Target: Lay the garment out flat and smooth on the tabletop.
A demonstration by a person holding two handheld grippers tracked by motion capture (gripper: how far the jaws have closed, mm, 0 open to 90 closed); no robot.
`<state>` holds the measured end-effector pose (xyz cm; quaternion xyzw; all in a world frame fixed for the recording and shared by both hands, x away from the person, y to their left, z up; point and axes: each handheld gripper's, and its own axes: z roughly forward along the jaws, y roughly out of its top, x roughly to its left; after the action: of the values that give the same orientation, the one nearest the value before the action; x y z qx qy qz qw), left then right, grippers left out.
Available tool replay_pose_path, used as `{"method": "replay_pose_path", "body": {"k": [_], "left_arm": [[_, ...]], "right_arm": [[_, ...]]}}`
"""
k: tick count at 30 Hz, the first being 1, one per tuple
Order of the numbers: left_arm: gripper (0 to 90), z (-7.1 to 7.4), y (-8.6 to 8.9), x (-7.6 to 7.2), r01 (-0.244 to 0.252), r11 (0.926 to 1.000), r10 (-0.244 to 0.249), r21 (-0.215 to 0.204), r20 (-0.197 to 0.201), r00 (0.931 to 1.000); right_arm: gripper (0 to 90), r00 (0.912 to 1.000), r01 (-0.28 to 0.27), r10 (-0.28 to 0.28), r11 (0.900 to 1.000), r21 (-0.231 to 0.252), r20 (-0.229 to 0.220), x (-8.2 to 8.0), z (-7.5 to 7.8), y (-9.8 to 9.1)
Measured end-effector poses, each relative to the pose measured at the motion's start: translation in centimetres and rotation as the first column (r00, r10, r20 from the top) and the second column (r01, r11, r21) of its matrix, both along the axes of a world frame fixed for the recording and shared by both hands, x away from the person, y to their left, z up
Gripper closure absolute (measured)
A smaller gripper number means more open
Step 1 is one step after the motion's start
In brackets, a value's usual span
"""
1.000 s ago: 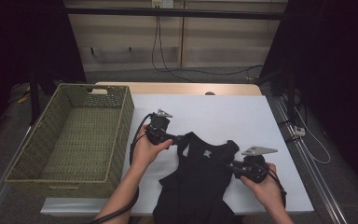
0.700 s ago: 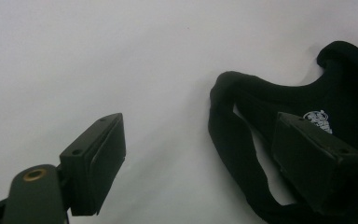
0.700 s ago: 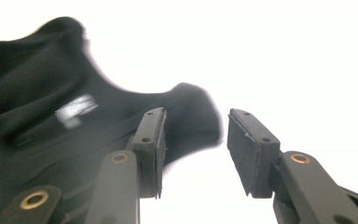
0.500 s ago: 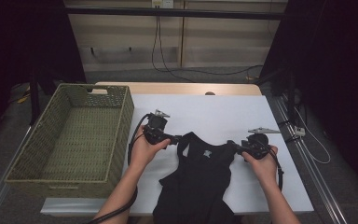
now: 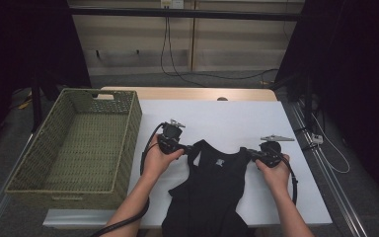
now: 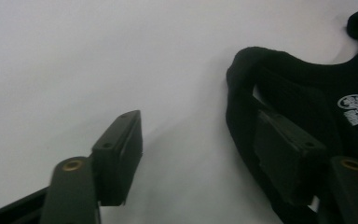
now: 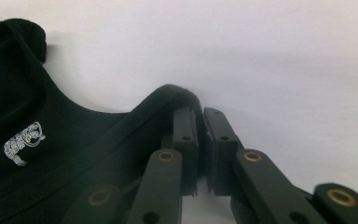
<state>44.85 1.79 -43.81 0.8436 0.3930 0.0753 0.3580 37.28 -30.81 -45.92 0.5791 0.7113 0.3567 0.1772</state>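
My right gripper (image 7: pixel 200 149) pinches the tank top (image 5: pixel 212 197) strap; my left gripper (image 6: pixel 205 154), half-open and closing, straddles its strap unclamped—lifting now drops that side.

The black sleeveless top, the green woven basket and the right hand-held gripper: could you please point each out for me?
black sleeveless top (image 5: pixel 212 197), high view, middle of its front.
green woven basket (image 5: pixel 128 136), high view, its right wall.
right hand-held gripper (image 7: pixel 202 116), right gripper view, between its fingertips.

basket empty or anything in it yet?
Empty. The high view shows bare woven floor inside the basket; the black tank top lies outside it, spread flat on the table.
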Motion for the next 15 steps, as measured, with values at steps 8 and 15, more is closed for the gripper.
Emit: {"method": "replay_pose_path", "body": {"k": [8, 15], "left_arm": [[56.8, -0.8, -2.2, 0.3, 0.051, 0.9976, -0.049, 0.046, -0.046, 0.9977], [89.0, 0.2, -3.0, 0.4, 0.073, 0.9956, -0.068, 0.058, -0.089, 0.9937]], "right_arm": [[83.7, 0.9999, -0.008, 0.008, 0.9997, -0.025, 0.006, 0.0, 0.0, 0.2], [83.7, 1.0, -0.006, 0.006, 0.9998, -0.017, 0.004, 0.0, 0.0, 0.2]]}}
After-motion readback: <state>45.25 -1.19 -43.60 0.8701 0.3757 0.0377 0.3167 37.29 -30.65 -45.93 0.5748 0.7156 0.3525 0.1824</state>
